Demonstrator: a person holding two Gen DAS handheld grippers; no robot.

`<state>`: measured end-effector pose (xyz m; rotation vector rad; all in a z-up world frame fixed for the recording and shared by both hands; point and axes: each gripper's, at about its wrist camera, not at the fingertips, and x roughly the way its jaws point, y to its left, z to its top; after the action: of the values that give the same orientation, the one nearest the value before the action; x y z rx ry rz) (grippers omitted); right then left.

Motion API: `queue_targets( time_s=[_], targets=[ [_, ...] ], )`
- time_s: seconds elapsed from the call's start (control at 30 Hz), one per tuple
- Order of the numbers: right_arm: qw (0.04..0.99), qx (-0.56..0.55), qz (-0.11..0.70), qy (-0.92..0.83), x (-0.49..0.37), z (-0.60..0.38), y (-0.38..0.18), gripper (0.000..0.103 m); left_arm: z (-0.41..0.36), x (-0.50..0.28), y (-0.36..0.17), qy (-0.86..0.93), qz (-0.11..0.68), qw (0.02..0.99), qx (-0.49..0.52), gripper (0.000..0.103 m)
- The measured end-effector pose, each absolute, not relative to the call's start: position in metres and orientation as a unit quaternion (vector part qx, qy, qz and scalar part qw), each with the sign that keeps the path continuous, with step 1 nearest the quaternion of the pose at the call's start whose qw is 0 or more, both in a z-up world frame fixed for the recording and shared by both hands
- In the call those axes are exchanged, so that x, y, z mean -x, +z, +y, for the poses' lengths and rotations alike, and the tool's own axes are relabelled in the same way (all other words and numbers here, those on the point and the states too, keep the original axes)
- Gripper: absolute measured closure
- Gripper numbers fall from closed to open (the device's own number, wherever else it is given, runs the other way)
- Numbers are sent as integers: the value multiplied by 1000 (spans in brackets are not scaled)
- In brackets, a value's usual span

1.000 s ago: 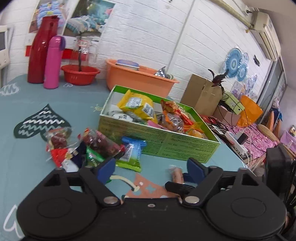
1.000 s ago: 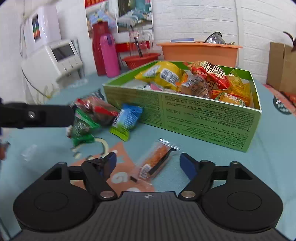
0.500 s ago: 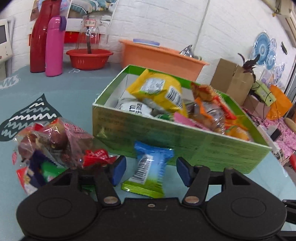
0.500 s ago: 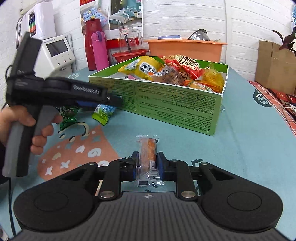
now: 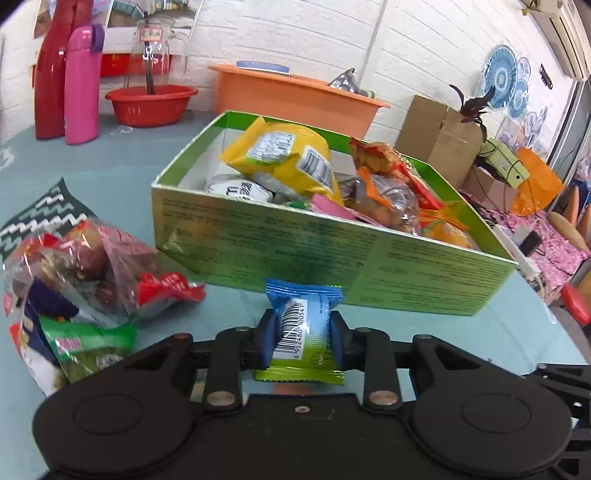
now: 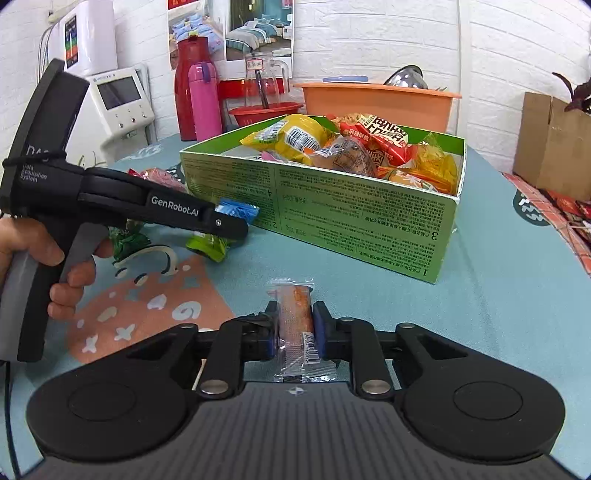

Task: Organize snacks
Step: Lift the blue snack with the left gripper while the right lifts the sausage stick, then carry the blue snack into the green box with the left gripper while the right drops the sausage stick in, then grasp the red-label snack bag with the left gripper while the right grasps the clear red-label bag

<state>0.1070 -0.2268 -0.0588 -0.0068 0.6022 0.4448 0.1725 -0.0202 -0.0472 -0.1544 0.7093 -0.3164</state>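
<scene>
White brick wall [image 5: 314, 33] behind a teal tablecloth [image 6: 498, 280]; air conditioner [image 5: 561, 29] mounted high.

Two grippers: the left gripper [image 5: 302, 341] clamps one blue-and-green snack packet [image 5: 303, 332], the right gripper [image 6: 295, 334] clamps one clear-wrapped sausage stick [image 6: 295, 325]. One green cardboard box [image 5: 332, 254] holds several packets, too overlapped to count exactly. One loose snack pile [image 5: 74, 284]. Two flasks: one red thermos [image 5: 55, 70], one pink bottle [image 5: 81, 85]. One red basin [image 5: 149, 105], one orange tub [image 5: 291, 99].

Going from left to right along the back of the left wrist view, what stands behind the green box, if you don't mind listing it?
Red flask → pink bottle → red basin → orange tub → cardboard box.
</scene>
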Motion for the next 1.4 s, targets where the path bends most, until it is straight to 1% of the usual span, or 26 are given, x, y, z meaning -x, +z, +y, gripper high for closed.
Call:
queue_targets(
  time_s=[0.1,0.27,0.5,0.63,0.8,0.9,0.93,1.0,1.03,1.07,1.17,1.3,1.4],
  targets=[
    [930,-28,289,227,-105,-234,-52,70,-19,-162,-39,-173,337,920,95,33],
    [943,-25,237,231,-99,-239,-24,70,-17,-150,-2,-202,290,928,119,32],
    [963,-21,176,203,-121,-248,8,70,-16,-166,39,-186,230,947,126,31],
    [972,-31,158,170,-143,-252,12,70,-13,-192,40,-165,229,950,133,31],
    [978,-34,145,149,-163,-253,9,70,-10,-215,27,-149,249,948,132,31],
    [978,-35,148,143,-174,-251,0,69,-10,-227,13,-148,263,945,129,28],
    [978,-32,149,144,-178,-249,-4,66,-11,-230,8,-151,270,943,124,21],
    [977,-10,159,141,-183,-244,-13,39,-10,-232,-3,-148,281,941,117,0],
    [976,5,168,135,-183,-242,-17,2,-9,-230,-7,-144,281,942,117,0],
    [978,17,167,126,-181,-241,-21,0,-7,-226,-9,-142,273,944,118,0],
    [981,38,147,119,-170,-241,-26,0,-5,-216,-4,-148,258,948,113,0],
    [981,22,152,123,-163,-245,-16,0,3,-198,13,-157,249,948,118,0],
    [981,3,133,138,-148,-245,0,0,17,-176,28,-150,235,951,132,0]
  ],
)
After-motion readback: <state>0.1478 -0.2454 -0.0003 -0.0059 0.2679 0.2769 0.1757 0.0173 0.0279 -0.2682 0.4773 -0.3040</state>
